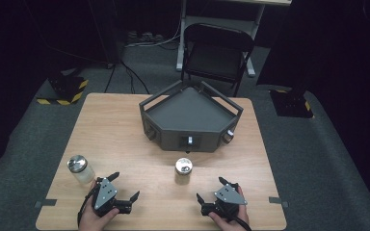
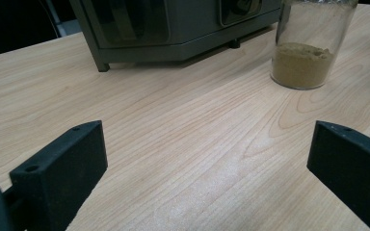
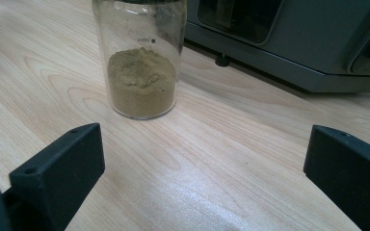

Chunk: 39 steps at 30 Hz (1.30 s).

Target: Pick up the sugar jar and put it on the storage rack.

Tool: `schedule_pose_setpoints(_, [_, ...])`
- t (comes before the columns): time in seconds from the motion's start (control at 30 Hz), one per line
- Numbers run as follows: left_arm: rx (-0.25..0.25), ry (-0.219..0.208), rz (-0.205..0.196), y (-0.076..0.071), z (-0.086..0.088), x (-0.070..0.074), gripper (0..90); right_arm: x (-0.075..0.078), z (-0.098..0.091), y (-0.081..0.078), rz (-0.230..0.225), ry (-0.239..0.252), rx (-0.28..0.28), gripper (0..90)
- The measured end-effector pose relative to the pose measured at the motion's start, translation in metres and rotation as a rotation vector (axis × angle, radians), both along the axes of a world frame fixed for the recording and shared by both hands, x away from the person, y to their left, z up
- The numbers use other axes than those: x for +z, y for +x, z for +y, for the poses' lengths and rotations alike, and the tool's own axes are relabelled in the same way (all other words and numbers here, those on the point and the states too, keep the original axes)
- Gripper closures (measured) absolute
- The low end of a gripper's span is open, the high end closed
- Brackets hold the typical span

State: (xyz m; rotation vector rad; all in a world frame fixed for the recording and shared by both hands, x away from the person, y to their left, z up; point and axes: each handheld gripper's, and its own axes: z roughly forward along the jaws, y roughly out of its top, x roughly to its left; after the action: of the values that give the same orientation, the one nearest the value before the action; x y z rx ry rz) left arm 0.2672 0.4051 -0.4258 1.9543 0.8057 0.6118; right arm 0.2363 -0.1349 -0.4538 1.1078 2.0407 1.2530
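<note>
Powder jar stands upright just in front of the grey tray; left gripper and right gripper flank it, jaws spread wide, grasping nothing.

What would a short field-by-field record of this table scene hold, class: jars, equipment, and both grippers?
Centre jar: glass jar with metal lid, brownish powder in the bottom, upright
Left jar: second lidded jar, upright near the table's left edge
Equipment: grey angular device at the back of the table
Left gripper: open, holding nothing
Right gripper: open, holding nothing
Contact: neither gripper touches the centre jar
</note>
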Motion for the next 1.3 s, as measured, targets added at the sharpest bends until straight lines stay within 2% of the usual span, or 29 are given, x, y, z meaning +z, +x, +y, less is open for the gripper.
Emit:
schedule_pose_setpoints(0.13, [-0.018,0.001,-0.015,-0.002,0.002,-0.001,0.7,-0.001,-0.004,0.002,0.004,0.014,0.014,0.6])
schedule_pose_setpoints(0.27, [-0.016,0.007,-0.028,-0.004,0.001,-0.002,0.7,0.001,-0.001,0.002,0.0,-0.009,0.031,0.6])
schedule_pose_setpoints(0.37, [0.004,0.0,-0.029,-0.007,0.0,-0.003,0.7,0.0,0.0,0.0,-0.005,-0.013,0.022,0.6])
schedule_pose_setpoints(0.57, [0.012,-0.013,-0.026,-0.009,0.002,-0.003,0.7,-0.001,-0.003,0.001,0.004,0.014,0.007,0.6])
schedule_pose_setpoints(0.73, [-0.001,-0.008,-0.032,-0.01,0.003,-0.003,0.7,-0.001,-0.002,-0.001,-0.007,0.01,0.008,0.6])
schedule_pose_setpoints(0.83, [0.005,-0.026,-0.035,-0.011,0.005,-0.005,0.6,0.0,-0.002,0.001,0.0,0.007,0.013,0.6])
schedule_pose_setpoints(0.93, [0.015,-0.042,-0.02,-0.011,0.008,-0.004,0.6,0.0,-0.003,0.002,0.006,0.01,0.016,0.6])
schedule_pose_setpoints(1.3, [0.032,-0.067,-0.014,-0.014,0.014,-0.004,0.6,-0.001,-0.005,0.003,0.012,0.026,0.013,0.6])
